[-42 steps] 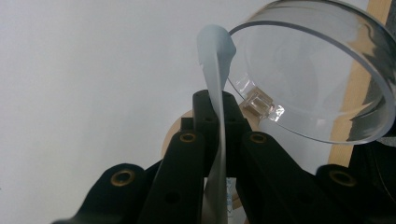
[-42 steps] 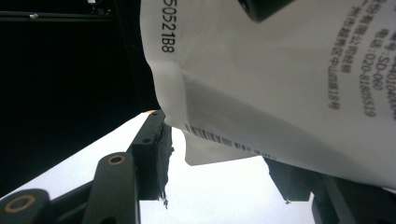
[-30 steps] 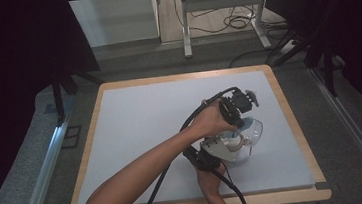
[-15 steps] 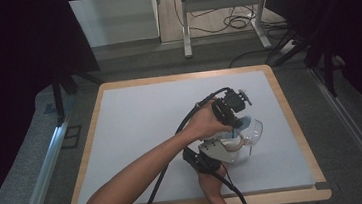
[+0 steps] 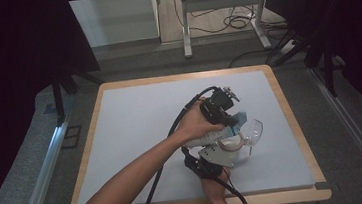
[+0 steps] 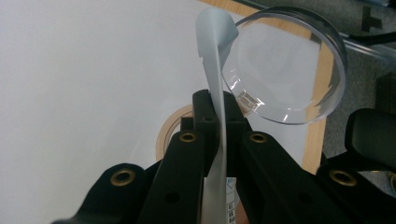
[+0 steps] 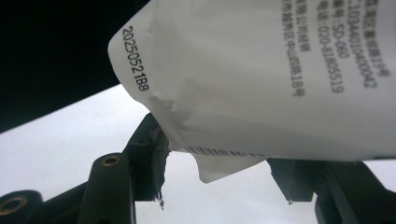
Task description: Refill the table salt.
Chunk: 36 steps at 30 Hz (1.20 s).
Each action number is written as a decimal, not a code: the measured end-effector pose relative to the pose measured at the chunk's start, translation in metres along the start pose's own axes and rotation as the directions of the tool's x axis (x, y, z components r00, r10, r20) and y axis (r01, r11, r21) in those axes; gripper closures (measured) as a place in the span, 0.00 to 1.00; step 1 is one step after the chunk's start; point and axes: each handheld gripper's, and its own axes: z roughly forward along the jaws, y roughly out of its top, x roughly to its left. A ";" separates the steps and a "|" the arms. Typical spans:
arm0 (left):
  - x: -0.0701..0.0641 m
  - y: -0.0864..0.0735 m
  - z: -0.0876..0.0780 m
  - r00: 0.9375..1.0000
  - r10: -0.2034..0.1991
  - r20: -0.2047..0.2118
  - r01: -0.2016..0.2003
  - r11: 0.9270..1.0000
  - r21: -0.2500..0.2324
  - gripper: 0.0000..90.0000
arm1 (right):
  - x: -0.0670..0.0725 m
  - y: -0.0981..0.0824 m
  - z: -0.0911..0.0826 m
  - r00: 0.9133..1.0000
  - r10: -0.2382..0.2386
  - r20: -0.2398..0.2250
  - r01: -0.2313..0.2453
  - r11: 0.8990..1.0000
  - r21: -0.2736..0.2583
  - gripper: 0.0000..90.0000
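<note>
Left gripper (image 6: 217, 135) clamped on thin edge of white packet (image 6: 215, 79), beside clear glass (image 6: 285, 65). Right gripper (image 7: 219, 186) jaws apart, packet corner between them, pads not pressing.

The left gripper (image 5: 230, 116) was squeezed tight, its arm stretched far forward. The right gripper (image 5: 226, 150) sat close behind it, its fingers (image 7: 149, 154) half apart.

Table (image 5: 134, 111): light grey-white top, wooden rim all round, standing on grey floor (image 5: 353, 140). Right of centre on the top a clear plastic lid (image 5: 253, 131) and a tape roll (image 6: 169, 133) close together; whether the lid rests flat can't be told. Both lie toward the near edge.
</note>
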 end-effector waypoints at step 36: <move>0.075 -0.138 -0.087 0.964 -0.263 0.031 0.248 0.854 -0.457 1.00 | -0.023 -0.017 -0.040 0.993 -0.085 -0.082 0.095 0.988 0.122 0.41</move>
